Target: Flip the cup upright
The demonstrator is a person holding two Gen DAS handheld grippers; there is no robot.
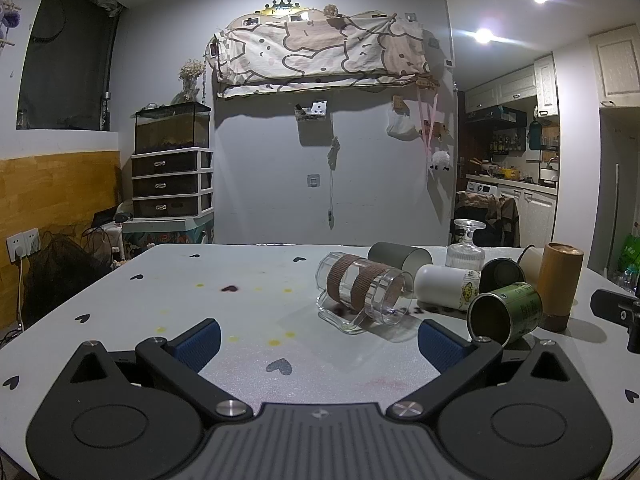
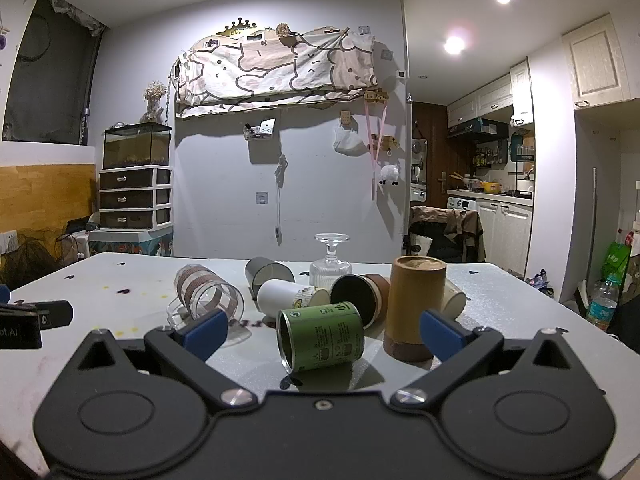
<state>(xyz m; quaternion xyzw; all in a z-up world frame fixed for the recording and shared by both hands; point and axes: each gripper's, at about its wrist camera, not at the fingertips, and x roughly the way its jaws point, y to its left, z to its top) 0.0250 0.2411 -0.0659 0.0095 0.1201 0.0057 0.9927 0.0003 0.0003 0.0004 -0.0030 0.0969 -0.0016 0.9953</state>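
Note:
Several cups lie tipped on the white table (image 1: 240, 280). A clear glass mug with brown bands (image 1: 366, 290) (image 2: 210, 294) lies on its side just beyond my left gripper (image 1: 318, 340), which is open and empty. A green cup (image 2: 322, 334) (image 1: 506, 312) lies on its side between the open fingers of my right gripper (image 2: 322, 330), mouth toward the left. A white cup (image 2: 290, 296), a black-and-brown cup (image 2: 360, 292) and a grey cup (image 2: 268, 274) lie behind it. A tan cup (image 2: 416, 308) stands mouth down.
A glass goblet (image 2: 331, 262) stands upside down at the back. Another pale cup (image 2: 454, 298) lies behind the tan one. The right gripper's body shows at the right edge of the left wrist view (image 1: 618, 310). Yellow and purple stains mark the table (image 1: 240, 288).

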